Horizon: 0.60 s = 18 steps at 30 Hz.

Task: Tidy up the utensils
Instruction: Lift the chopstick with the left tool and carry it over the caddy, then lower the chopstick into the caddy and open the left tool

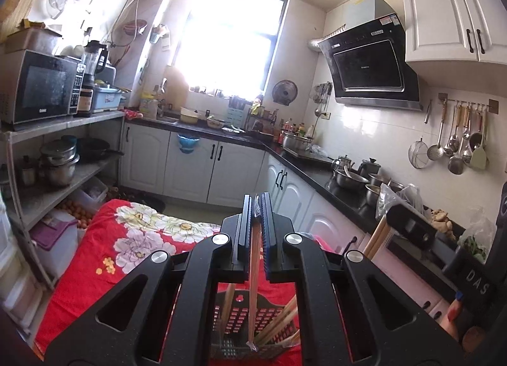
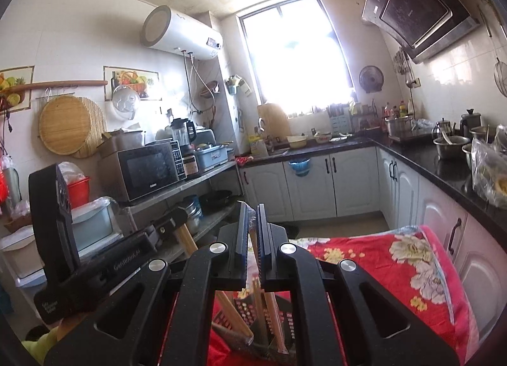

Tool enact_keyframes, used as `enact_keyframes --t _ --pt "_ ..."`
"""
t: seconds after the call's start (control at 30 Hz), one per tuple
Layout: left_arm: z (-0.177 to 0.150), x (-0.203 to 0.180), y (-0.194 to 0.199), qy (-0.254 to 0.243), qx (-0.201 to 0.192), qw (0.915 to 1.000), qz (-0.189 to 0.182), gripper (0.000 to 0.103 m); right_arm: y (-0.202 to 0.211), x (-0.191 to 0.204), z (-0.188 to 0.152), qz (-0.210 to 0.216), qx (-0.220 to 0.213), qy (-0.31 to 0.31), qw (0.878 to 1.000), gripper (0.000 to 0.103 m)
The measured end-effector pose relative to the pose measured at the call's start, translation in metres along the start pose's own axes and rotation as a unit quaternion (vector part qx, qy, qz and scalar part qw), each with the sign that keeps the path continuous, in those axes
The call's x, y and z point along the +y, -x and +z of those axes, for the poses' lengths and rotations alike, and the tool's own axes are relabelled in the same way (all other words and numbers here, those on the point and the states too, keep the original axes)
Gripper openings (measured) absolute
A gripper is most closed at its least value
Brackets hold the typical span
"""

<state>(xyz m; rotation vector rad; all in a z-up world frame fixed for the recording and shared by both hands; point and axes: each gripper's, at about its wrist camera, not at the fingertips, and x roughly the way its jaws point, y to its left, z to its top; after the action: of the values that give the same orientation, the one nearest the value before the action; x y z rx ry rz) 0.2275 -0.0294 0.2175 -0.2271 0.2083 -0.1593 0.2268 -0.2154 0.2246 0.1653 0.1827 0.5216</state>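
Observation:
My left gripper (image 1: 257,207) is shut on a plastic-wrapped pair of wooden chopsticks (image 1: 253,286); their lower end hangs in a black perforated utensil holder (image 1: 237,321) on the red floral cloth. Several more chopsticks (image 1: 280,323) lean inside the holder. My right gripper (image 2: 252,217) is shut on another wrapped pair of chopsticks (image 2: 257,296), standing over the same holder (image 2: 253,328), which also holds chopsticks (image 2: 233,312). The right gripper shows at the right of the left wrist view (image 1: 408,223), the left gripper at the left of the right wrist view (image 2: 168,223).
The table with the red floral cloth (image 1: 136,239) stands in a narrow kitchen. A black counter (image 1: 317,163) with pots and bags runs along the right. Metal shelves with a microwave (image 1: 41,87) stand on the left. White cabinets (image 2: 317,182) lie ahead under the window.

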Motion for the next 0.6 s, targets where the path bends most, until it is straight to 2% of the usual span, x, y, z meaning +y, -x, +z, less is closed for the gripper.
enact_keyframes --t 0.33,0.6 --pt "-0.009 0.002 -0.015 0.002 -0.002 1.0 0.009 0.003 -0.029 -0.017 0.005 -0.012 -0.012 -0.009 1.0 0.005" --pt "-0.025 0.008 -0.033 0.006 0.012 0.9998 0.017 0.003 -0.05 -0.036 -0.013 -0.022 -0.007 -0.02 1.0 0.005"
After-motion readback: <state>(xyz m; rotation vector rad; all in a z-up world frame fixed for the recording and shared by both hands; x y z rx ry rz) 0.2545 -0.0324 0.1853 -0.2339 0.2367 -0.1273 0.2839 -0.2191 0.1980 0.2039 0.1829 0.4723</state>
